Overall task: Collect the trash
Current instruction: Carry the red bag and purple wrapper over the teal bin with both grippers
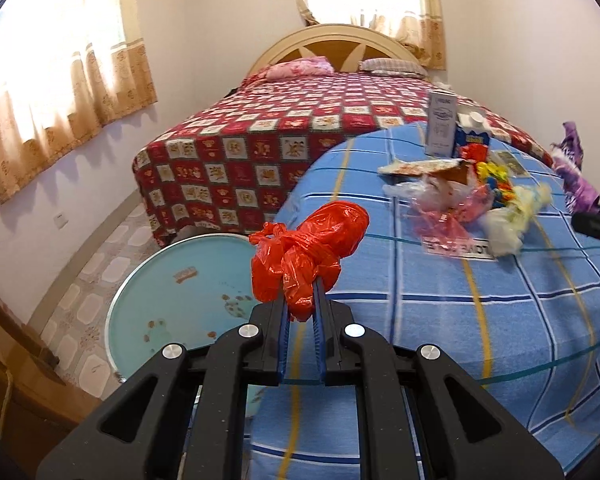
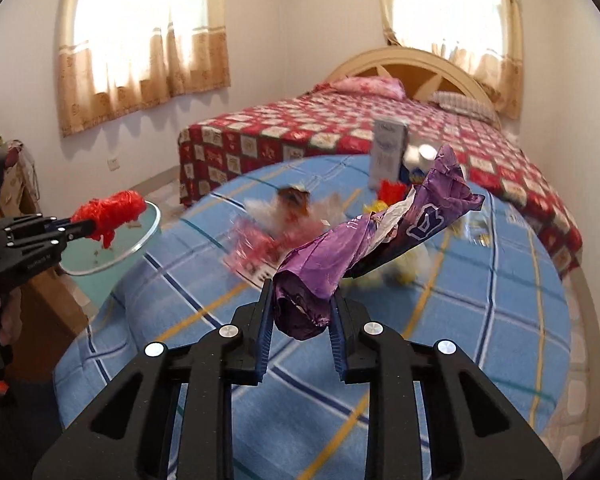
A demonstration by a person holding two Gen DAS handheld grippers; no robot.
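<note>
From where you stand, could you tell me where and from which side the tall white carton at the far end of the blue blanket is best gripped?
Grip the white carton across its narrow upright body, above the middle, coming from its open left side. Its flat parallel faces suit the pads, and the blue-topped carton crowds its right.

Both cameras sit just behind their own fingers, angled down. The left wrist view looks past the left gripper (image 1: pixel 300 300) over the near left edge of the blue checked bedspread (image 1: pixel 480 320) toward the red quilted bed (image 1: pixel 280 140). The right wrist view looks over the right gripper (image 2: pixel 302 312) from further right. Both share the pile of wrappers (image 1: pixel 460 196), the round glass table (image 1: pixel 180 300) and the headboard (image 1: pixel 332 46).
</note>
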